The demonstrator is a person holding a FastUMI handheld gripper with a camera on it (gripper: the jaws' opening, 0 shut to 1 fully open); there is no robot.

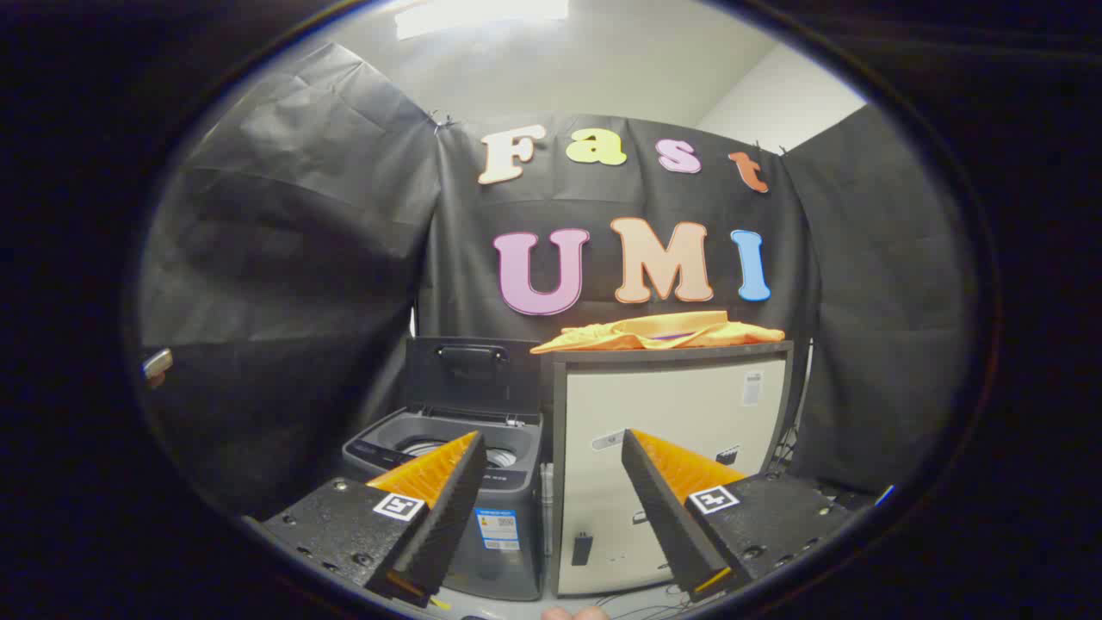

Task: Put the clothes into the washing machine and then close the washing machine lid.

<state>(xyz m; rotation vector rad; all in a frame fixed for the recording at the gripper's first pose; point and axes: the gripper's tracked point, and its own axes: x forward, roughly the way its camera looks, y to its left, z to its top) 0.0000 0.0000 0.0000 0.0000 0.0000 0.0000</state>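
gripper (551, 448) held back from the work, two orange-faced fingers (435, 469) spread wide with nothing between them, presumably readied for a first grab. just beyond the left finger, a small grey top-loading washing machine (448, 465) on the floor, lid (473, 375) propped upright against the black cloth wall, drum left open to take a load. touching its right side, a taller cream cabinet (680, 413). on the cabinet's top, well beyond the fingers and higher than them, orange clothes (659, 331) lying in a loose flat heap, near enough to be carried across and dropped into the drum. nothing loaded yet; lid not yet shut. next move likely a reach up and forward toward the heap.
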